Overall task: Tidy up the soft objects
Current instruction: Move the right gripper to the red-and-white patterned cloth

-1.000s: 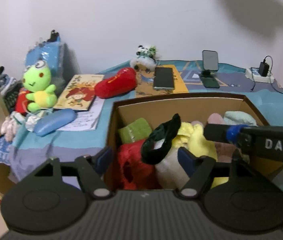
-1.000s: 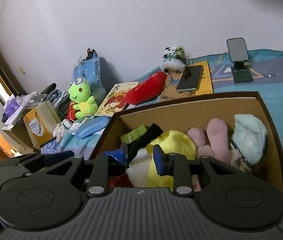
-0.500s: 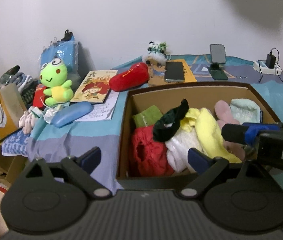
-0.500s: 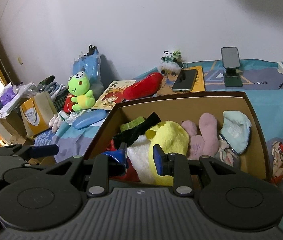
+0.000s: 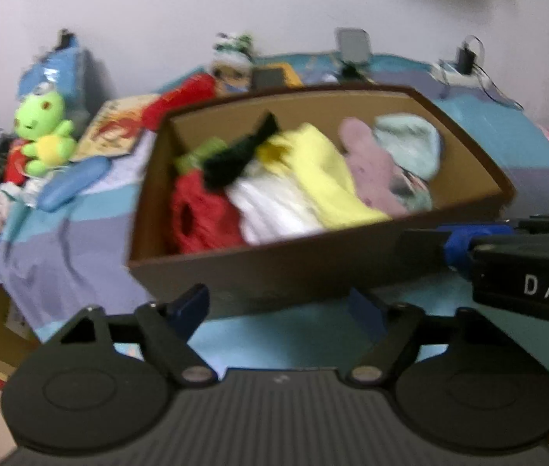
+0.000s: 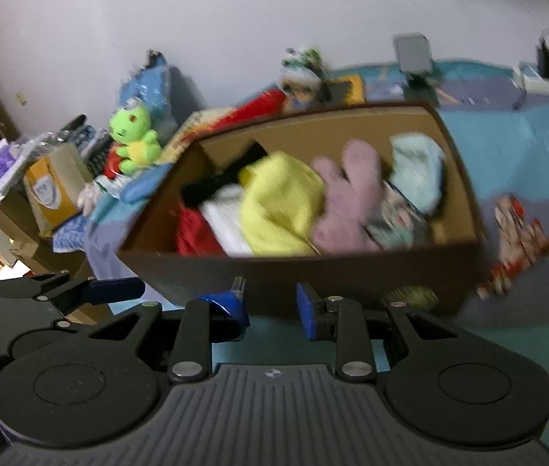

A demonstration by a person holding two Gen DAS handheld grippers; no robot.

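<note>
A brown cardboard box (image 5: 313,268) sits on the bed, filled with soft things: red cloth (image 5: 200,217), a black piece (image 5: 235,155), white cloth (image 5: 274,209), yellow cloth (image 5: 321,174), a pink plush (image 5: 371,167) and a pale blue hat (image 5: 410,143). The box also shows in the right wrist view (image 6: 313,275). My left gripper (image 5: 278,306) is open and empty in front of the box. My right gripper (image 6: 270,306) is partly open and empty, also in front of the box. Both views are blurred.
A green frog plush (image 5: 43,132), a blue pouch (image 5: 72,188), a picture book (image 5: 117,128), a red plush (image 5: 181,97) and a small panda toy (image 5: 233,58) lie left and behind the box. A patterned cloth (image 6: 515,240) lies right of it. A charger (image 5: 464,62) sits far right.
Both grippers have pulled back and up from the box, which now lies wholly in front of them. The contents stay in the box. The jaws keep their width.
</note>
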